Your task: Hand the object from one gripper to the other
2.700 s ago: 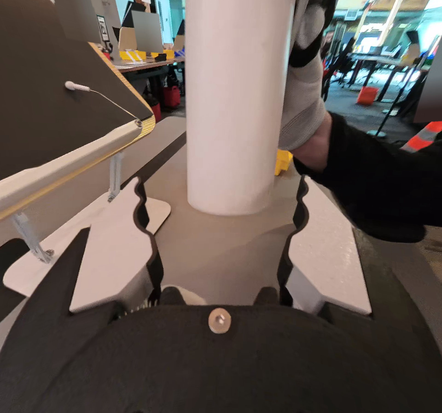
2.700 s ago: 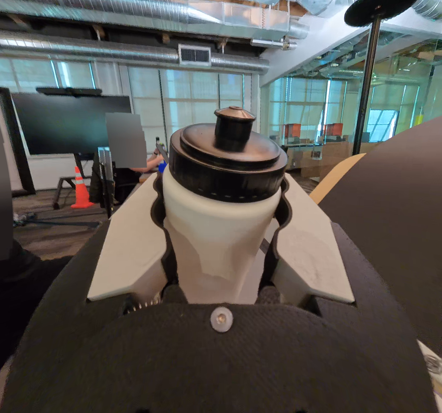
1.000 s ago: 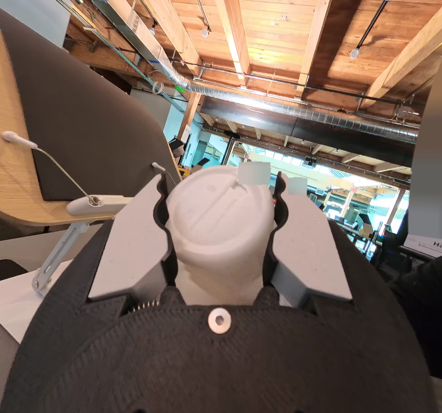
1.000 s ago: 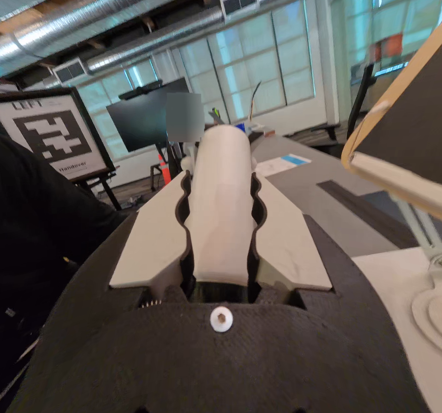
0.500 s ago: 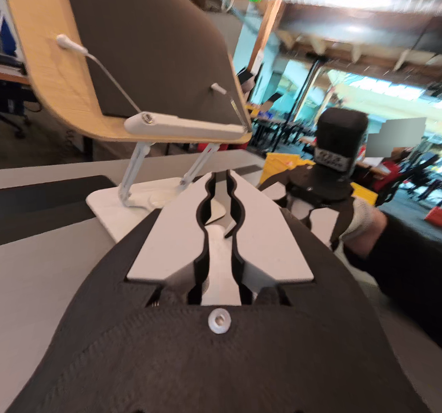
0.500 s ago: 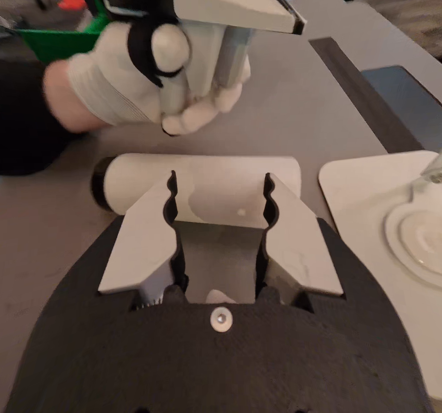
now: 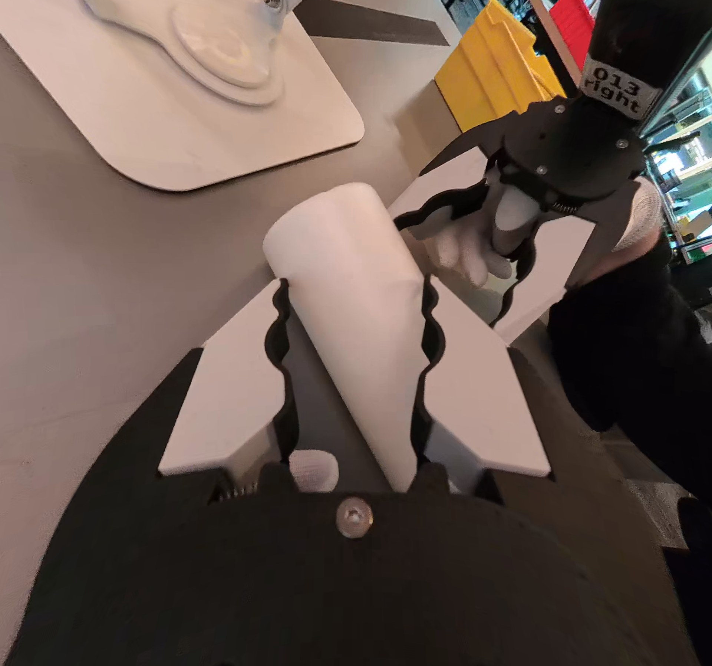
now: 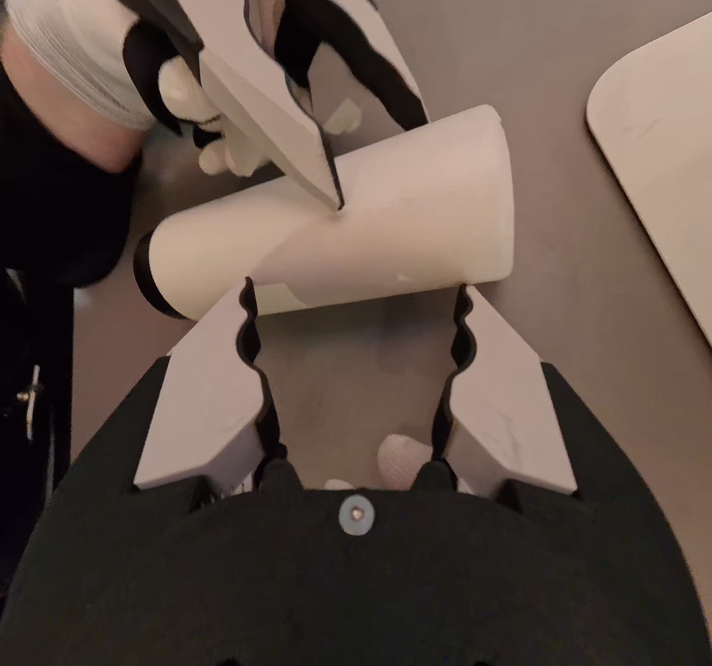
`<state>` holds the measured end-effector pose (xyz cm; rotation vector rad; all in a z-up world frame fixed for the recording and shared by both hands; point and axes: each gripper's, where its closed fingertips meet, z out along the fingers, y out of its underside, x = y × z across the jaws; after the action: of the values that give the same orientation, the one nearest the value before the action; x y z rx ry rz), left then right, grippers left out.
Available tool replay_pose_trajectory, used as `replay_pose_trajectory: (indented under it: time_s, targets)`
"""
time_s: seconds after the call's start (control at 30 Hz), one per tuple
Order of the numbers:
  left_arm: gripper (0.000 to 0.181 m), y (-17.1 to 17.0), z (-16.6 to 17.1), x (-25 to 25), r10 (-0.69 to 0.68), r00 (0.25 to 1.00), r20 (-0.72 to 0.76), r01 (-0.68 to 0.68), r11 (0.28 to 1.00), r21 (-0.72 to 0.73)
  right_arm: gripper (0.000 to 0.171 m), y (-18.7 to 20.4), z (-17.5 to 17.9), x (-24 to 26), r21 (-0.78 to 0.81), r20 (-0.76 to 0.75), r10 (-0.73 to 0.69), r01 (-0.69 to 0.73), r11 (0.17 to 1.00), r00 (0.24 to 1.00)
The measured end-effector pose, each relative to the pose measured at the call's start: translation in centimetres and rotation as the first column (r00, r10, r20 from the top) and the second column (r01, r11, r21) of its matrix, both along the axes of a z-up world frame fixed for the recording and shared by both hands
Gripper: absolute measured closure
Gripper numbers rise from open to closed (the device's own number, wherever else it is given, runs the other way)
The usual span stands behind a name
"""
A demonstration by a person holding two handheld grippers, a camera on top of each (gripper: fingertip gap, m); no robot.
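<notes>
A white bottle (image 8: 339, 219) w/ a black cap lies on its side on a grey table (image 8: 520, 42), cap end to the left in the right wrist view. At far left of that view a white-gloved hand (image 8: 77, 57) holds the left gripper (image 8: 370, 161), which comes down over the bottle's middle. Its jaws are spread to either side of the bottle; in the left wrist view the bottle (image 7: 354, 312) touches only the right finger, w/ a gap on the other side. The right gripper (image 8: 354, 293) sits just in front of the bottle, jaws wide apart, holding nothing. At right, near the bottle's base, is the corner of a white stand plate (image 8: 655, 154).
</notes>
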<state>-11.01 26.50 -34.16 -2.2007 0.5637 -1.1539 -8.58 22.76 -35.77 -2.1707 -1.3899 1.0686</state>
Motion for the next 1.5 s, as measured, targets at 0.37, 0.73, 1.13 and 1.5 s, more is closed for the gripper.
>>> replay_pose_trajectory:
  time_s: [0.37,0.73,1.13,1.5]
  targets:
    - [0.080,-0.3,-0.7,1.1,-0.016,0.993,0.118,0.028,0.995,-0.101,0.052,3.0,3.6,-2.9,0.149,-0.317,-0.091,0.145,0.978,0.944]
    - [0.075,-2.6,6.1,5.3,-0.186,0.840,0.510,0.177,0.982,0.068,0.114,-1.2,12.4,-4.5,0.421,-0.592,0.181,0.109,0.901,0.785]
    - [0.078,-1.6,12.5,1.4,-0.187,0.786,0.589,-0.012,0.948,0.317,0.065,-1.5,14.6,-2.4,0.435,-0.481,0.164,0.073,0.897,0.861]
    - [0.078,-4.1,16.1,1.9,-0.231,0.899,0.372,-0.065,0.770,0.634,0.070,-4.6,7.9,-7.1,0.357,-0.371,0.247,-0.108,0.928,0.895]
